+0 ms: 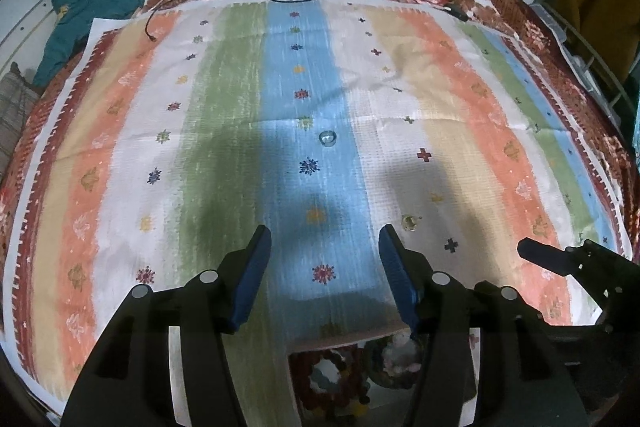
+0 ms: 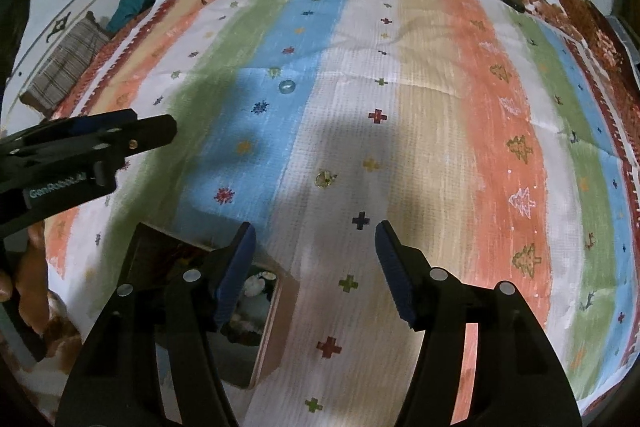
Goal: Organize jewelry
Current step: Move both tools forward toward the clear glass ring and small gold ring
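We held both grippers, left (image 1: 325, 245) and right (image 2: 312, 241), spread and empty; the gold ring (image 2: 323, 179), mid-frame, wanted a centred, low pinch.

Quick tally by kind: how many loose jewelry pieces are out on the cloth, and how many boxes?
Silver-blue ring on the blue stripe: 1
Gold-toned ring on the white stripe: 1
Jewelry box, open at the near edge: 1
Total: 3
Both rings lie apart from the box; neither gripper holds anything.
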A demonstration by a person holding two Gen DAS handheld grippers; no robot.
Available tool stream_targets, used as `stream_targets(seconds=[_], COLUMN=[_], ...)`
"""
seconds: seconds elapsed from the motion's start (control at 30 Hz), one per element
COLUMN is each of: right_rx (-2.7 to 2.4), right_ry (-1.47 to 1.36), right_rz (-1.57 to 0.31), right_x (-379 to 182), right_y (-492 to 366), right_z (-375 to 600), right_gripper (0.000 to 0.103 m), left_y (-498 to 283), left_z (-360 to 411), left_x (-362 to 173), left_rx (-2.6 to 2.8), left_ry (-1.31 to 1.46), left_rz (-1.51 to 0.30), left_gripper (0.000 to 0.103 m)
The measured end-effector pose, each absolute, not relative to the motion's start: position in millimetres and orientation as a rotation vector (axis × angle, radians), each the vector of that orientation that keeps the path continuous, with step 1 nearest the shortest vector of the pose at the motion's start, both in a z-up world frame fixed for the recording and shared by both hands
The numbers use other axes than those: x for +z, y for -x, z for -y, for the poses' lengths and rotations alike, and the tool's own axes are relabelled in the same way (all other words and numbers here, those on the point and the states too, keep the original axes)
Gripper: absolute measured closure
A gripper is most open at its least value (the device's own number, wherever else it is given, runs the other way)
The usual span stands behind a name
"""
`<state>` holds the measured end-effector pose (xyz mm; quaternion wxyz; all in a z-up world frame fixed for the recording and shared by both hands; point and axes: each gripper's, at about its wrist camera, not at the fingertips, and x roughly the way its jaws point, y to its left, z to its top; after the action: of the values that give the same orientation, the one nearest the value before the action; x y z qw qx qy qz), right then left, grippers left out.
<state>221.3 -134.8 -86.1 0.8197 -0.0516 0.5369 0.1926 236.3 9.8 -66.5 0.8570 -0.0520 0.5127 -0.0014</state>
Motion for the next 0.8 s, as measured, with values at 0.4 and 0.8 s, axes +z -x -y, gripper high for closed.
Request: stream_targets(seconds=[0.4,0.8], right_rx=[0.403,0.412], right_ry=[0.096,0.103], right_rz=[-1.190,-1.216], right_x=[-106.1,-119.9], right_y=[-242.5,-256.6], right_z=[128.9,123.4], right_gripper=[0.041,0.041], left_y=[-268.2,-298.6], left_z=[-29.0,-28.1], left_x=[-84.3,-102.6], left_rx=[0.033,-0.004], left_ry=[0.191,0.187], left_rz=[-1.095,-1.128], left_gripper=[0.047,0.047])
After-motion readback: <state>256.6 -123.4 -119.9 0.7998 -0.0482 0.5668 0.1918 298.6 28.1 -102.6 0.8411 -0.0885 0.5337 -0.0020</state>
